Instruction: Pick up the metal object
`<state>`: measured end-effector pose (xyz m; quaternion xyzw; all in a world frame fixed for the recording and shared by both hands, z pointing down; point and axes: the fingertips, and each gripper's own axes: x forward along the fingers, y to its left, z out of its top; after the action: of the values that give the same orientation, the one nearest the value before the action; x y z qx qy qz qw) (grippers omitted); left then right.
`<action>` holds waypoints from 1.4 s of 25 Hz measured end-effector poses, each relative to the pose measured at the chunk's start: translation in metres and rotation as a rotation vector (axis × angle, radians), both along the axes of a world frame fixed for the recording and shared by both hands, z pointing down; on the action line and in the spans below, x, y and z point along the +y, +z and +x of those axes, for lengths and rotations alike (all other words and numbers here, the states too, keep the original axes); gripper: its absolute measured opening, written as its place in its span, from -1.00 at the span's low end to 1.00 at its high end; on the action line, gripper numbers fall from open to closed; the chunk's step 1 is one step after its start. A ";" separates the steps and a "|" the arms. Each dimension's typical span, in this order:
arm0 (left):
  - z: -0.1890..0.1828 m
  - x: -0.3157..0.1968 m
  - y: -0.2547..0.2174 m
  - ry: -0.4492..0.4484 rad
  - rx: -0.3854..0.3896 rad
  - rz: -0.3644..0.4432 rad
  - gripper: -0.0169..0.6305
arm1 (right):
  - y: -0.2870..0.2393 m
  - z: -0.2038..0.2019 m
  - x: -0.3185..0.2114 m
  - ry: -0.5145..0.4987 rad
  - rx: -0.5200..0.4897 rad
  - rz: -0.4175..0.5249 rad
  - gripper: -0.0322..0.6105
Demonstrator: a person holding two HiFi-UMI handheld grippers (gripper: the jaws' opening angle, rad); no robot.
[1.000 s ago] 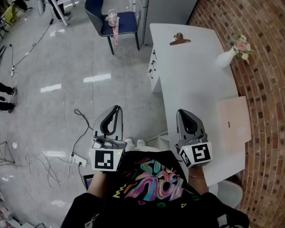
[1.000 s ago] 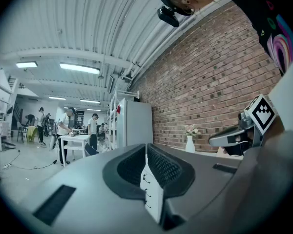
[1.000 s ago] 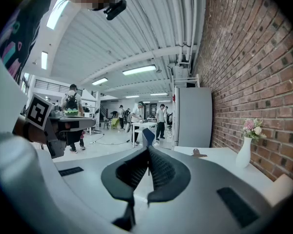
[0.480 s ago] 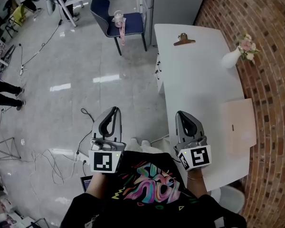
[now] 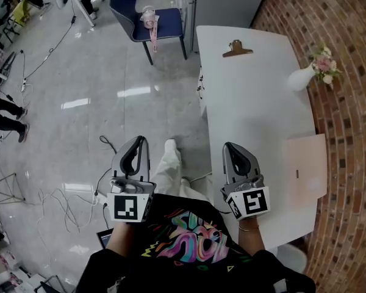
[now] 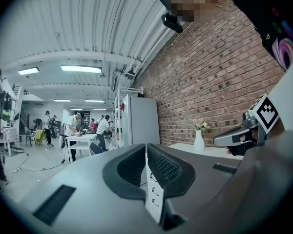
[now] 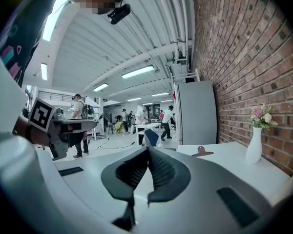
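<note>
Foot [image 5: 170, 146] has stepped forward between the claws. Left claw [image 5: 136, 140] and right claw [image 5: 230, 146] both closed, empty. Clip [image 5: 237, 49] lies at far end of bench [image 5: 256, 102], well apart from both; long axis crosswise, loop pointing away. Right gripper view catches the clip [image 7: 201, 151]; left gripper view doesn't.

A long white desk [image 5: 256, 108] ran along the brick wall [image 5: 348, 121]. The metal clip [image 5: 236, 49] lay near the desk's far edge, toward its left side. A white vase [image 5: 300, 79] of flowers stood at the right edge, and a pale board [image 5: 305, 166] lay flat by the right edge nearer the person. The right tool [image 5: 230, 146] hung over the desk's near left corner, jaws together, well apart from the clip. The left tool [image 5: 139, 140], jaws also together, was over the floor [image 5: 79, 102] off the desk's left edge. A blue chair [image 5: 147, 17] stood beyond.
</note>
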<state>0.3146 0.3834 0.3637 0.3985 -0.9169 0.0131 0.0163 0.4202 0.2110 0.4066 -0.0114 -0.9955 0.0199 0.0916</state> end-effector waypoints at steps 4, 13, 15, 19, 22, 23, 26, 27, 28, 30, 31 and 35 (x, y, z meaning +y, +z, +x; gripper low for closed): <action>-0.047 -0.016 0.004 -0.010 0.010 0.029 -0.85 | 0.008 -0.042 -0.016 -0.011 0.027 0.016 -0.84; -0.180 -0.049 -0.003 -0.006 0.014 0.087 -0.85 | -0.004 -0.170 -0.047 -0.013 0.079 0.071 -0.84; -0.206 -0.057 -0.006 0.008 -0.006 0.083 -0.85 | -0.006 -0.199 -0.055 -0.007 0.081 0.077 -0.84; -0.255 -0.062 -0.004 0.006 -0.009 0.091 -0.85 | -0.007 -0.250 -0.067 0.008 0.074 0.082 -0.84; -0.287 -0.058 0.004 -0.002 -0.012 0.077 -0.85 | -0.007 -0.283 -0.068 0.000 0.069 0.093 -0.84; -0.297 -0.057 0.006 -0.005 -0.011 0.073 -0.85 | -0.007 -0.293 -0.068 -0.003 0.066 0.100 -0.84; -0.322 -0.056 0.010 -0.014 -0.012 0.071 -0.84 | -0.008 -0.316 -0.070 -0.005 0.062 0.112 -0.84; -0.328 -0.056 0.011 -0.016 -0.011 0.075 -0.85 | -0.008 -0.322 -0.072 -0.003 0.065 0.113 -0.84; -0.332 -0.056 0.012 -0.016 -0.007 0.076 -0.84 | -0.007 -0.327 -0.073 -0.001 0.071 0.113 -0.84; -0.341 -0.058 0.017 -0.011 0.010 0.072 -0.85 | -0.005 -0.337 -0.077 0.008 0.080 0.116 -0.84; -0.346 -0.059 0.021 -0.008 0.020 0.072 -0.85 | -0.004 -0.343 -0.080 0.015 0.082 0.115 -0.84; -0.366 -0.072 0.032 0.010 0.044 0.074 -0.85 | 0.004 -0.361 -0.090 0.029 0.095 0.102 -0.84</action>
<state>-0.0515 0.3114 0.3954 0.4038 -0.9141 -0.0296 0.0215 0.0588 0.1214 0.4106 0.0085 -0.9898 -0.0291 0.1392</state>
